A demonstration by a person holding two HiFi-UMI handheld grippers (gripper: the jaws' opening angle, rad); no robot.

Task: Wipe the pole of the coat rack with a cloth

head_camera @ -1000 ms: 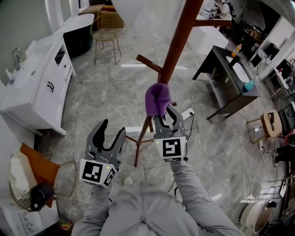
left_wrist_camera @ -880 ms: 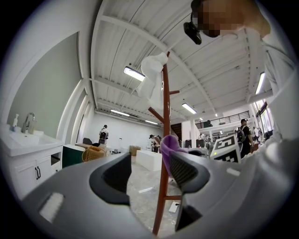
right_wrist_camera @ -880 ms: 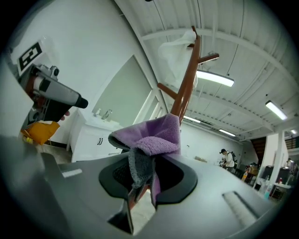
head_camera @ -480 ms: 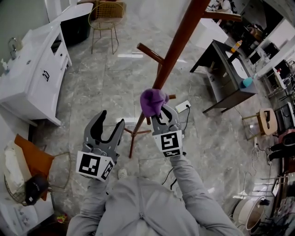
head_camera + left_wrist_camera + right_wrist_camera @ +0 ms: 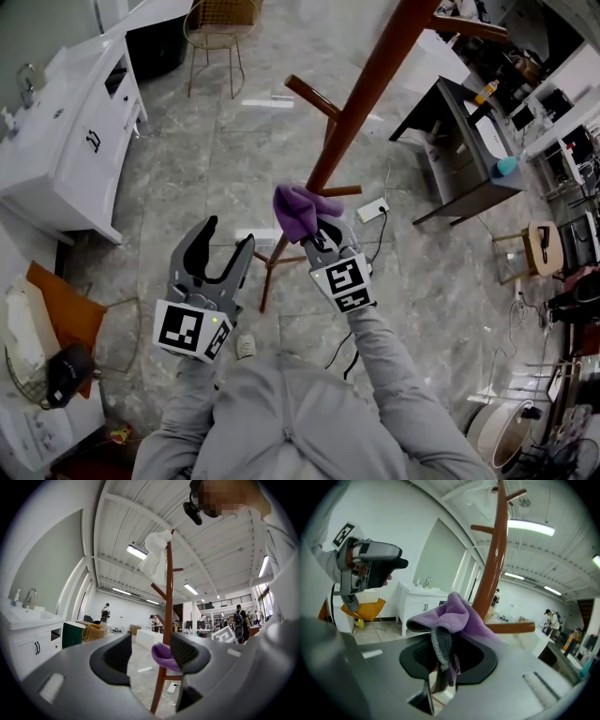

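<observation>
The brown wooden coat rack pole [image 5: 361, 103] slants up through the head view, with short pegs on its sides. A purple cloth [image 5: 298, 210] is pressed against the lower pole, and my right gripper [image 5: 319, 234] is shut on it. In the right gripper view the purple cloth [image 5: 452, 613] bunches over the jaws beside the pole [image 5: 493, 564]. My left gripper [image 5: 220, 267] hangs open and empty to the left of the pole's feet. The left gripper view shows the pole [image 5: 168, 620] and the cloth [image 5: 164, 656] between its open jaws, farther off.
A white sink cabinet [image 5: 66, 131] stands at the left, a gold wire chair [image 5: 220, 28] at the back, a dark desk [image 5: 459, 141] at the right. A white power strip [image 5: 373, 210] with a cable lies on the marble floor near the rack's base. An orange item [image 5: 66, 314] sits at lower left.
My right gripper has slid the purple cloth down the pole, towards me. The left gripper has stayed open and nearly still.
</observation>
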